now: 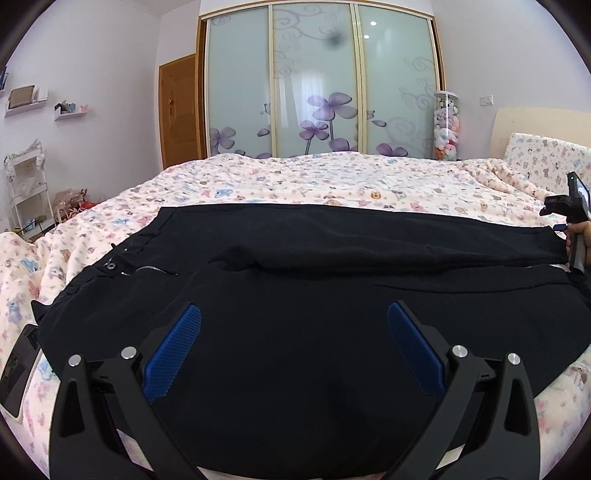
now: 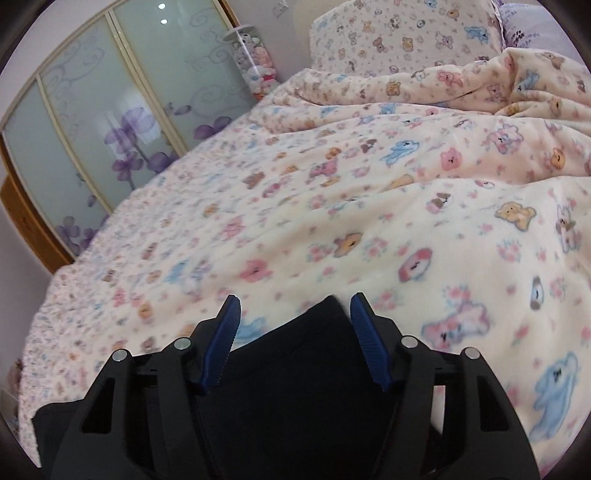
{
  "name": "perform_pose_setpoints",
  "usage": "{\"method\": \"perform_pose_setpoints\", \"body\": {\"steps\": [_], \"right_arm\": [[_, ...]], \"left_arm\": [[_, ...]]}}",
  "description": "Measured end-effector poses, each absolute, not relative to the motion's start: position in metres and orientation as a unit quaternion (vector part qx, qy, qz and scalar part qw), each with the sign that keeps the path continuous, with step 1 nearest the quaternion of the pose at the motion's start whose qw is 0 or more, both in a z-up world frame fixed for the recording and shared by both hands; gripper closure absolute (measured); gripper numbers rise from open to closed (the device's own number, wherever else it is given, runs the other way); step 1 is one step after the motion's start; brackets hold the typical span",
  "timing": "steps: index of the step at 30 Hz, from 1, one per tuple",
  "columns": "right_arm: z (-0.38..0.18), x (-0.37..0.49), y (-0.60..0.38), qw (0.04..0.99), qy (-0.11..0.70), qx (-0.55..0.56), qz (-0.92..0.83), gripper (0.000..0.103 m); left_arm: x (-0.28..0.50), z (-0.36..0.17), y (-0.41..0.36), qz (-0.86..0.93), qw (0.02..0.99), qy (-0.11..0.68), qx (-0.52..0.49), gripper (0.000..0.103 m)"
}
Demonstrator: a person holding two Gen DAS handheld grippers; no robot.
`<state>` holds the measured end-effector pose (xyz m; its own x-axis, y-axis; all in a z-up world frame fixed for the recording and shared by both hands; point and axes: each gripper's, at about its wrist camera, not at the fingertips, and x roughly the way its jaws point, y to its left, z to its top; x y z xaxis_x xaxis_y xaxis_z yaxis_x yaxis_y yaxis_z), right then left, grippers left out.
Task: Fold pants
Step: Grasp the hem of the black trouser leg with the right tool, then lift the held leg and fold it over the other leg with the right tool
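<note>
Black pants lie flat across the bed, waist with button and zipper to the left, legs running to the right. My left gripper hovers open over the near thigh area, its blue pads wide apart and holding nothing. At the far right a hand holds the right gripper's body by the leg ends. In the right wrist view a corner of the pants lies between the fingers of my right gripper. Its blue pads stand clear of the cloth on both sides.
The bed is covered by a cream bear-print blanket, bunched toward the pillow. A flat black object lies at the bed's left edge. Sliding wardrobe doors and a tube of plush toys stand beyond the bed.
</note>
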<state>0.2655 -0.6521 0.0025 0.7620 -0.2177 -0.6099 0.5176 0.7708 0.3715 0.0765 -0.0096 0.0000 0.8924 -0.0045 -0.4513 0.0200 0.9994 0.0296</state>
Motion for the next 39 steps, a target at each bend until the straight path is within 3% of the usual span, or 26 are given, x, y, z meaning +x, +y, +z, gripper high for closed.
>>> {"method": "perform_pose_setpoints", "body": {"steps": [4, 5, 9, 19, 26, 30, 34, 39], "right_arm": [[-0.015, 0.277, -0.656, 0.886, 0.307, 0.268, -0.221, 0.038], [-0.020, 0.280, -0.655, 0.884, 0.319, 0.257, -0.227, 0.043], [-0.022, 0.277, -0.655, 0.885, 0.316, 0.254, -0.229, 0.085], [0.028, 0.228, -0.636, 0.923, 0.229, 0.259, -0.171, 0.093], [0.069, 0.139, -0.616, 0.946, 0.141, 0.282, -0.078, 0.094], [0.065, 0.074, -0.603, 0.946, 0.123, 0.295, -0.046, 0.094], [0.030, 0.023, -0.596, 0.935, 0.143, 0.318, -0.059, 0.094], [-0.026, 0.009, -0.590, 0.895, 0.269, 0.340, -0.108, 0.094]], "left_arm": [[0.081, -0.003, -0.013, -0.010, 0.970, 0.243, 0.023, 0.002], [0.082, -0.004, -0.014, -0.010, 0.969, 0.246, 0.025, 0.002], [0.084, -0.006, -0.014, -0.009, 0.967, 0.252, 0.024, 0.002], [0.079, -0.006, -0.013, -0.021, 0.969, 0.245, 0.019, 0.002], [0.074, -0.003, -0.009, -0.018, 0.972, 0.234, 0.014, 0.002], [0.065, 0.001, -0.006, -0.013, 0.976, 0.217, 0.008, 0.002], [0.052, 0.008, -0.003, -0.013, 0.982, 0.190, -0.002, 0.002], [0.035, 0.013, 0.004, -0.014, 0.985, 0.169, -0.017, 0.002]]}}
